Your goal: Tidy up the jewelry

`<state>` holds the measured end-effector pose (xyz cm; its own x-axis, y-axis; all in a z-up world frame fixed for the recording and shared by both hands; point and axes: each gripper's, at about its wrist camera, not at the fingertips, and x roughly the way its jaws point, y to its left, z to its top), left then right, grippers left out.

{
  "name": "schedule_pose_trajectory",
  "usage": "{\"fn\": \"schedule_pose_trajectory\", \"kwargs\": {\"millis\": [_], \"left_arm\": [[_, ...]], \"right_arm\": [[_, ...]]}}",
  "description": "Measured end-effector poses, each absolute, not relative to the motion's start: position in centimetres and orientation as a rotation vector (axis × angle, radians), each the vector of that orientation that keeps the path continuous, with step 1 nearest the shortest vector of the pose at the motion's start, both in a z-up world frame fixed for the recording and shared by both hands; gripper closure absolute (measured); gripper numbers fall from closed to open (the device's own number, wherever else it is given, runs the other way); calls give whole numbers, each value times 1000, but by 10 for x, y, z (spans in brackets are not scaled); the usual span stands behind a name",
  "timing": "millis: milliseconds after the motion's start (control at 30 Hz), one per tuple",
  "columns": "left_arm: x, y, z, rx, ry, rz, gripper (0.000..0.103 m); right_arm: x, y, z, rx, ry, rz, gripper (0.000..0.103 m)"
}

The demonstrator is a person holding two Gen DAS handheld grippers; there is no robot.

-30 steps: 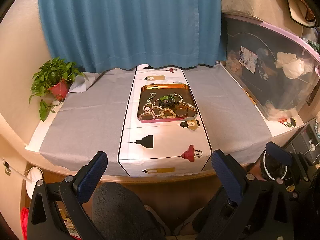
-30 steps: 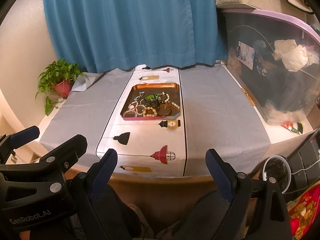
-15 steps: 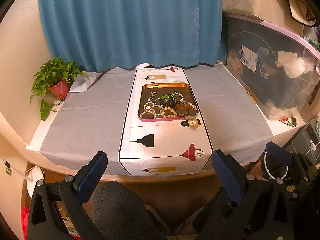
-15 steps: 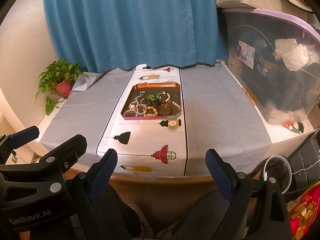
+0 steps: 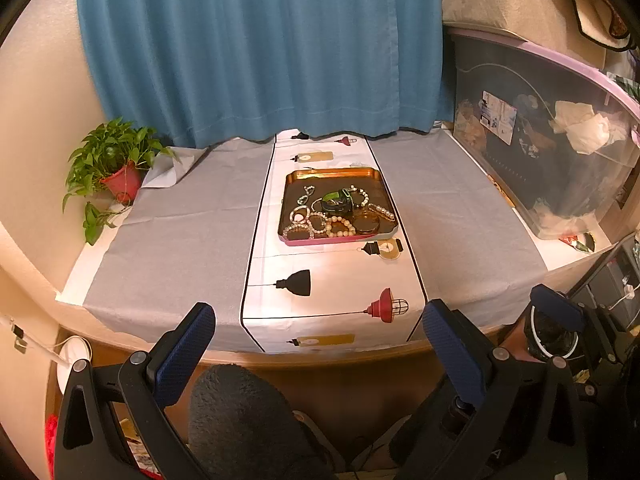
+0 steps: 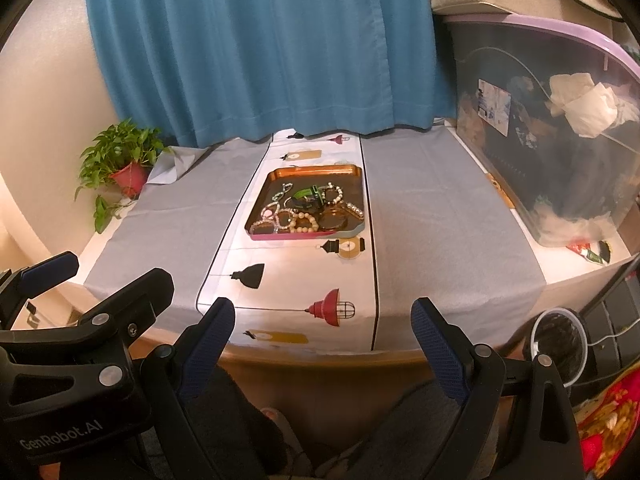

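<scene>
tray (image 5: 294, 241): bracelets (image 5: 340, 227), beads | left fingers (image 5: 184, 348), right fingers (image 6: 210, 344): spread wide, empty

Both wrist cameras look forward from below the table's (image 5: 180, 240) near edge, well back, sharing the tray (image 5: 336, 174) (image 6: 316, 170) and blue curtain (image 5: 260, 48).

Bare runner cloth (image 5: 332, 276) is lying between the table's near edge and the tray (image 5: 338, 241), giving a straight way in. Grey cloth (image 5: 176, 240) is spreading uncluttered on both sides of the tray. A potted plant (image 5: 116, 168) is crowding the far left corner, and a large storage bin (image 5: 560, 152) (lidded, bulky) is walling off the right side. A blue curtain (image 5: 260, 48) is closing the back.
</scene>
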<state>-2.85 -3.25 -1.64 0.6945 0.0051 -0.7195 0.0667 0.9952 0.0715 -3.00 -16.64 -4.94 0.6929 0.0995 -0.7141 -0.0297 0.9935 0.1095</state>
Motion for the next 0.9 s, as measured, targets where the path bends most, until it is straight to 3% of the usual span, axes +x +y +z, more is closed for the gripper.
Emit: {"fn": "schedule_pose_trajectory", "kwargs": {"millis": [900], "left_arm": [[-29, -31, -19, 96, 820, -38, 0]], "right_arm": [[-32, -163, -51, 94, 815, 74, 13]]}}
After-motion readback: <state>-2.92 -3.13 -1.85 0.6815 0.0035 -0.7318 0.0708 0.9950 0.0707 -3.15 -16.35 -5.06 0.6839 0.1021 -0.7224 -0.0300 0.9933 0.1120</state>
